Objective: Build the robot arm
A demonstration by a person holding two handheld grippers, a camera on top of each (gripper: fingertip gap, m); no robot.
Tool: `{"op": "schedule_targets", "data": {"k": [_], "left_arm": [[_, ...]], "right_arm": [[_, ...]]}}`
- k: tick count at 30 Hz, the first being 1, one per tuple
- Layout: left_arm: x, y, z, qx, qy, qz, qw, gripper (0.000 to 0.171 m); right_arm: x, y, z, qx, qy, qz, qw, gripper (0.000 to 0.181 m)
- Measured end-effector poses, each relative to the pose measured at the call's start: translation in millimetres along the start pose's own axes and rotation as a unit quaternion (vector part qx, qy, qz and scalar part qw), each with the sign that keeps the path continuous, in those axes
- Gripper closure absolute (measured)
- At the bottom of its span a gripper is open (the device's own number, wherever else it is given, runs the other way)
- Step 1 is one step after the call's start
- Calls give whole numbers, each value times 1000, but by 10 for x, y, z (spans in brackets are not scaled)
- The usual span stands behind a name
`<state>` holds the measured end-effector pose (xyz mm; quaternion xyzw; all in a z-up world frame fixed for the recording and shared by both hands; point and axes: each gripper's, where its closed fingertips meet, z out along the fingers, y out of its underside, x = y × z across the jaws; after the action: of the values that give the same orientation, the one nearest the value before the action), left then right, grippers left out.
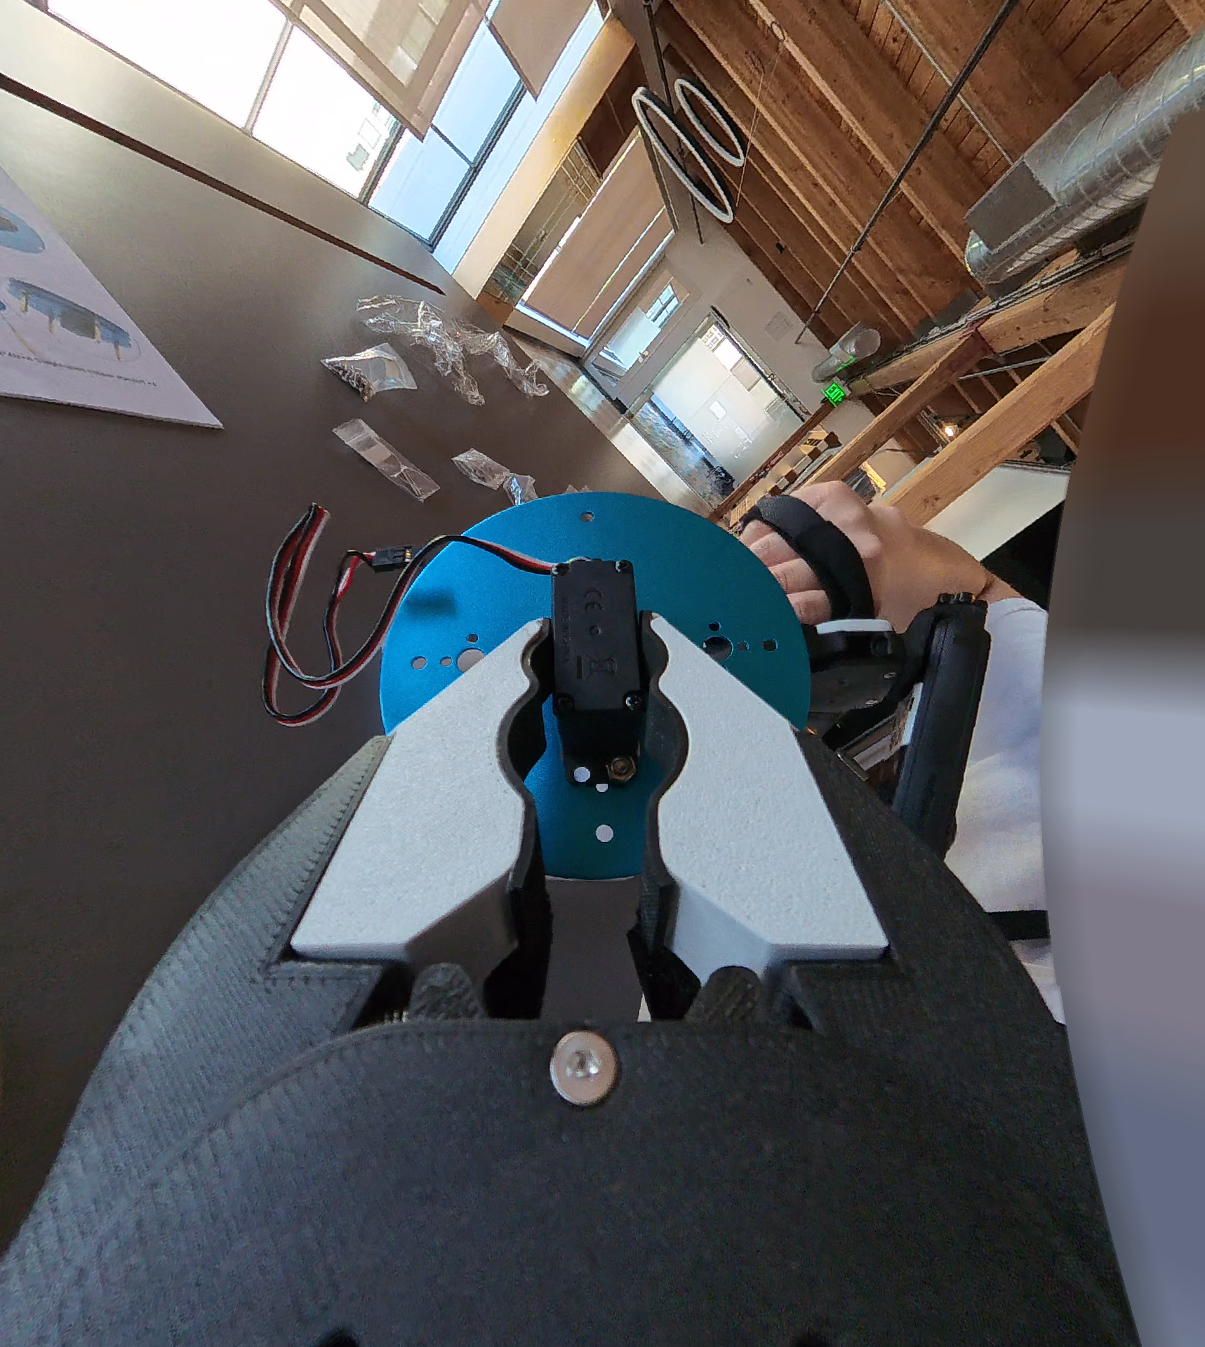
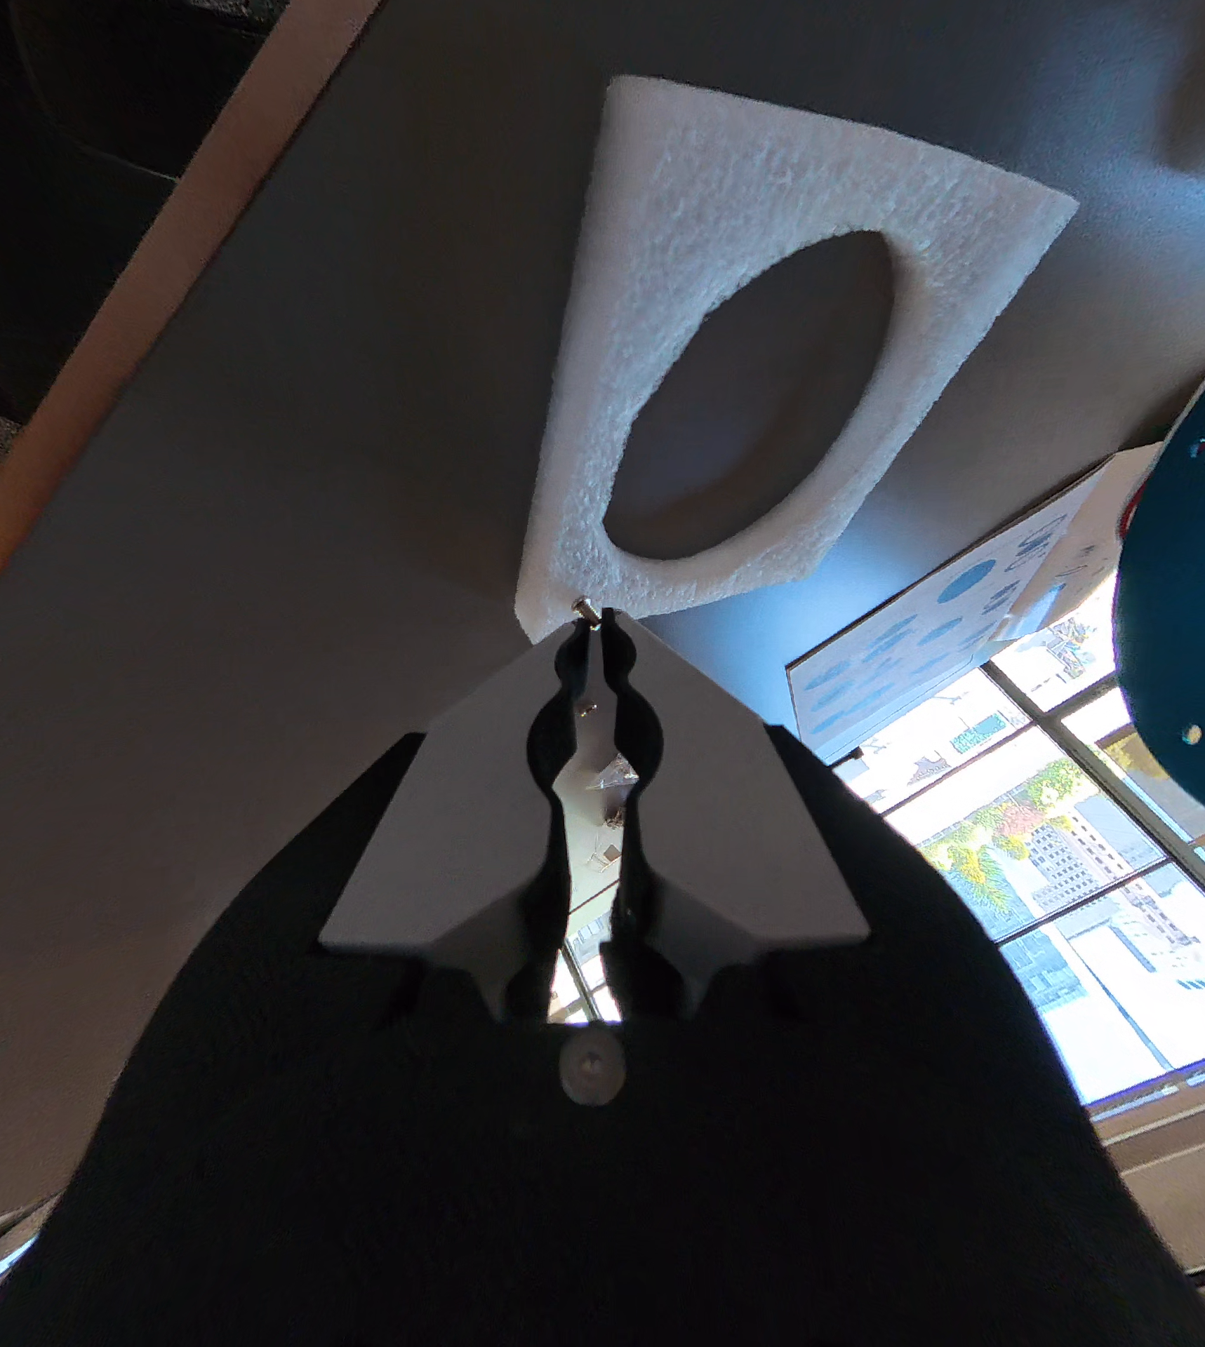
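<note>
The left gripper [image 1: 595, 641] pinches a small black plastic servo box [image 1: 595, 645] between its matte white, notched fingers [image 1: 439, 765]. The servo sits against a round blue anodised metal disc [image 1: 694, 583] drilled with small holes. Its red, white and black wire [image 1: 307, 641] loops off to the left over the smooth dark table [image 1: 147, 583]. The right gripper [image 2: 598, 619], fingers nearly pressed together, nips a tiny silver screw [image 2: 585, 608] at its tips. Just ahead lies a coarse white foam sheet [image 2: 694, 182] with an oval cutout.

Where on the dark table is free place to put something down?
Free: the table between the printed sheet and window edge; also left of the white foam frame. Crowded: plastic bags and wires beside the blue disc.
</note>
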<state>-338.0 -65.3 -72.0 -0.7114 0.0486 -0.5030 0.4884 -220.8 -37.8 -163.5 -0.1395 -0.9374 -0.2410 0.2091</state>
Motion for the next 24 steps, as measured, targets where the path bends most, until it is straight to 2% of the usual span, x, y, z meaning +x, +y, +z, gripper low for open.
{"op": "schedule_targets", "data": {"k": [24], "left_arm": [[-9,-3,51,0,5,-5,1000,150]], "right_arm": [[-17,-13,3,16,4,38,999,171]]}}
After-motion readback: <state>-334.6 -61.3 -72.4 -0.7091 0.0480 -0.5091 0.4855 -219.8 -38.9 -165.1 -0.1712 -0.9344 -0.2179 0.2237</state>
